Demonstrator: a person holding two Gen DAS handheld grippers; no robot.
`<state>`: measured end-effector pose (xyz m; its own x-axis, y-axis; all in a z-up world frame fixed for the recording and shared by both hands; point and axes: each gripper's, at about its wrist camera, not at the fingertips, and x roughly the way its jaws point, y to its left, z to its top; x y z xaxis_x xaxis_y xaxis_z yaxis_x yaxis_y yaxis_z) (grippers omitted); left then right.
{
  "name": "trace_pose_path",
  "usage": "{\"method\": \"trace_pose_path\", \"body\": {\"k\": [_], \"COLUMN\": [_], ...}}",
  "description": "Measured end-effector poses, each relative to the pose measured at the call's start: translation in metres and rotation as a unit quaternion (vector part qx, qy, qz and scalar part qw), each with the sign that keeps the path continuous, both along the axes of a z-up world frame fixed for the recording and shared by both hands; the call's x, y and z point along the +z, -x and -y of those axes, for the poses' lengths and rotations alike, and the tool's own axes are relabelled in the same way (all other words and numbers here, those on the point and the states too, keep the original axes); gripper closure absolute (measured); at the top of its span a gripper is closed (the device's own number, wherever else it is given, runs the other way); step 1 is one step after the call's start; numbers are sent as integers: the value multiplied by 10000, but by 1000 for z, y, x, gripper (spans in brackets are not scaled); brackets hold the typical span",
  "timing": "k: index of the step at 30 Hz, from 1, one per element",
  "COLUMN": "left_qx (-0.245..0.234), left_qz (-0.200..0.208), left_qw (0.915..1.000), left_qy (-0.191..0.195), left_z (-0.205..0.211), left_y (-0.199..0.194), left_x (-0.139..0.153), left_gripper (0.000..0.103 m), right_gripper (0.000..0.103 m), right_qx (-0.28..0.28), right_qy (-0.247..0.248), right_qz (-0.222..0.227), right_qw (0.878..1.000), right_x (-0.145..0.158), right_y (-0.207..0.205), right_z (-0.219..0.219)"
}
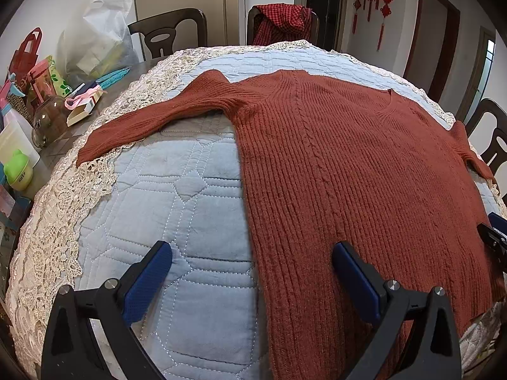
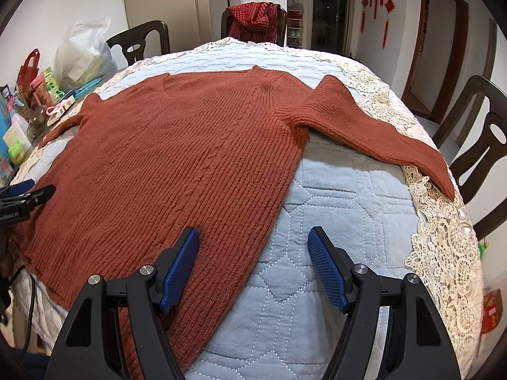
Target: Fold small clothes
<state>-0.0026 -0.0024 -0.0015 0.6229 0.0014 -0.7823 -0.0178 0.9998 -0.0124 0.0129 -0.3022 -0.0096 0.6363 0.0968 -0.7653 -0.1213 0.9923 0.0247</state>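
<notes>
You see a rust-red ribbed sweater (image 1: 348,164) with a cable line down its front, on a pale blue quilt (image 1: 177,209) stitched in diamonds and edged with cream lace (image 1: 60,221). Your gripper pads (image 2: 180,266) are blue, their arms black. A red-and-black checked cloth (image 2: 253,19) drapes a dark chair (image 1: 171,31).
</notes>
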Motion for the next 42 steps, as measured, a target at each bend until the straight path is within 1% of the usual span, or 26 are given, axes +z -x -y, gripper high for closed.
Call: {"method": "trace_pose_path", "body": {"k": [42], "left_qx": [11], "left_qz": [-25], "left_qw": [10000], "left_qy": [-8], "left_z": [-3], "left_y": [0], "left_x": [-2], "left_gripper": [0], "right_gripper": [32], "right_qx": [2], "right_qy": [13], "right_qz": [7], "right_qw": [10000], "right_x": [0], "right_y": [0], "right_z": [-1]}}
